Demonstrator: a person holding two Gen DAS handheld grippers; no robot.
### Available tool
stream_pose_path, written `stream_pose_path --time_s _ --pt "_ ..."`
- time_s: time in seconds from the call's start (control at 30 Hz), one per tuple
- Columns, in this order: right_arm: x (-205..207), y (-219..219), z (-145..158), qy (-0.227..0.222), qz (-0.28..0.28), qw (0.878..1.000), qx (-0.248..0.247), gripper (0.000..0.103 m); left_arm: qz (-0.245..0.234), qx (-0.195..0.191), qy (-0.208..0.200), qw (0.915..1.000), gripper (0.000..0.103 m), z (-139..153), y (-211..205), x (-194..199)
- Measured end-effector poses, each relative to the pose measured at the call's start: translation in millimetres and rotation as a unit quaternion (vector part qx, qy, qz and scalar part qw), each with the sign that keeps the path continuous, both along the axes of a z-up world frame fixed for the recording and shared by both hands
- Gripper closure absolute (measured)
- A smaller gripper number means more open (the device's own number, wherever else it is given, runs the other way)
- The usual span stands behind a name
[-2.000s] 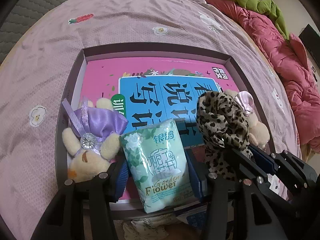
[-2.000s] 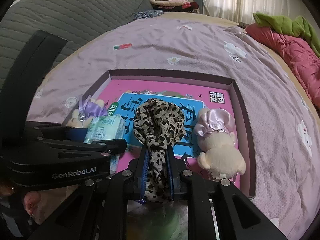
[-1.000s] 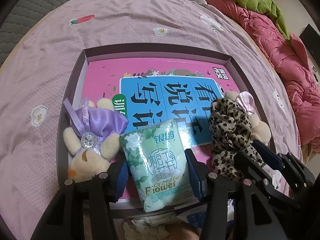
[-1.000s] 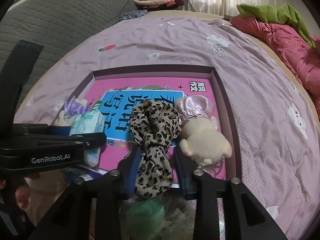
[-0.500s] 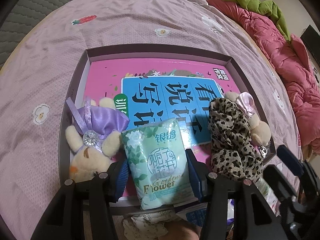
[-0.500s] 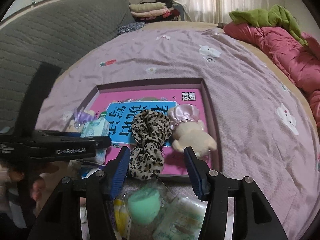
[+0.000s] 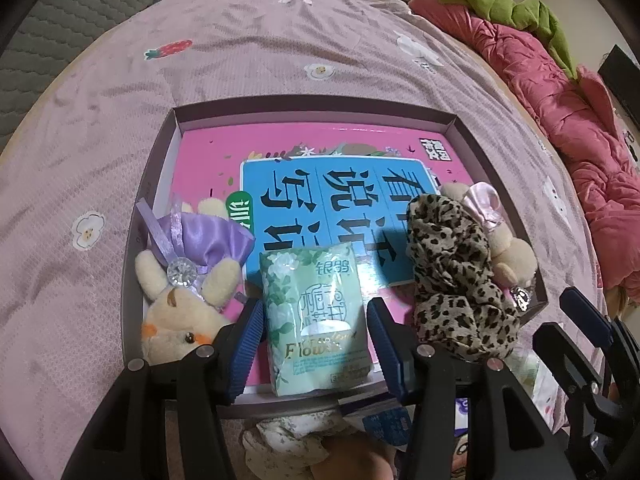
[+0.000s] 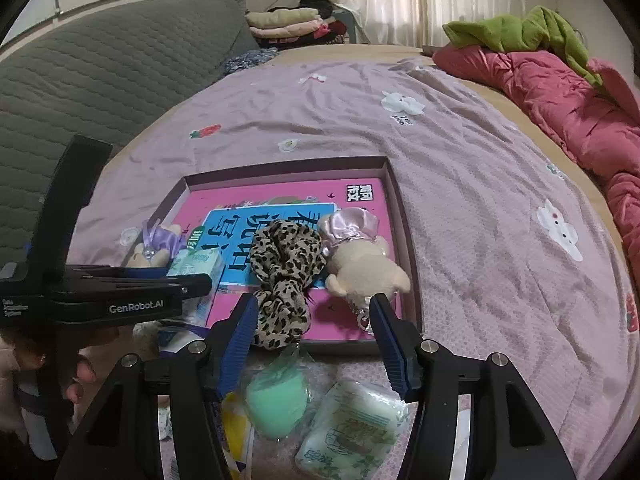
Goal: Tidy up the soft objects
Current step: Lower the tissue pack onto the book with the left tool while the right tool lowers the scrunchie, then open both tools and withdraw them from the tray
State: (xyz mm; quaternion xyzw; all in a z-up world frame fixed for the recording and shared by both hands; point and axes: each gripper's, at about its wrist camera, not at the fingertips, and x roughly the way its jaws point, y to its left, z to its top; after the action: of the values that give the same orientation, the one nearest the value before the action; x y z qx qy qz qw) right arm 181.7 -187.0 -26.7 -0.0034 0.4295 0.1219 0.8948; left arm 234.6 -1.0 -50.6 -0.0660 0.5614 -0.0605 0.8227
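Bedspread (image 7: 280,60) under tray (image 7: 312,110). Left gripper (image 7: 316,336) clasps soft, slippery tissue pack (image 7: 316,320) mid-body. Right gripper (image 8: 312,328), jaws just opened wide, holds nothing; limp scarf (image 8: 286,276) ahead.

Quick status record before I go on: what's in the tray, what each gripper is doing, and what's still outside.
tray: holds purple-dressed plush, tissue pack, leopard scarf, pink-dressed plush
left gripper: jaws astride the tissue pack, contact unclear
right gripper: jaws just opened, nothing between them, scarf released
outside tray: green sponge, second tissue pack
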Motion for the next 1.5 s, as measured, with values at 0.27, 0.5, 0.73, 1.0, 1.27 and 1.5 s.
stream_pose_path --time_s 0.27,0.5,0.73,1.0,1.27,1.5 --pt "-2 -1 3 -0.004 -0.003 1.000 -0.007 0.035 -0.002 -0.008 -0.009 0.9999 0.048 7 1 -4" --pt "-3 0 8 -0.005 -0.001 1.000 -0.013 0.035 0.002 -0.010 -0.015 0.9998 0.048 13 3 -7" --pt "-6 2 11 -0.009 0.002 1.000 -0.020 0.034 0.004 -0.008 -0.024 0.9997 0.047 21 5 -13" --pt "-13 -1 18 -0.015 0.001 1.000 -0.025 0.033 0.007 -0.009 -0.035 0.9993 0.040 32 8 -24" --pt "-24 1 30 -0.033 0.005 0.999 -0.033 0.030 0.018 -0.009 -0.047 0.9987 0.039 46 14 -37" --pt "-30 1 40 -0.042 0.005 0.999 -0.033 0.030 0.023 -0.005 -0.056 0.9981 0.039 57 17 -50"
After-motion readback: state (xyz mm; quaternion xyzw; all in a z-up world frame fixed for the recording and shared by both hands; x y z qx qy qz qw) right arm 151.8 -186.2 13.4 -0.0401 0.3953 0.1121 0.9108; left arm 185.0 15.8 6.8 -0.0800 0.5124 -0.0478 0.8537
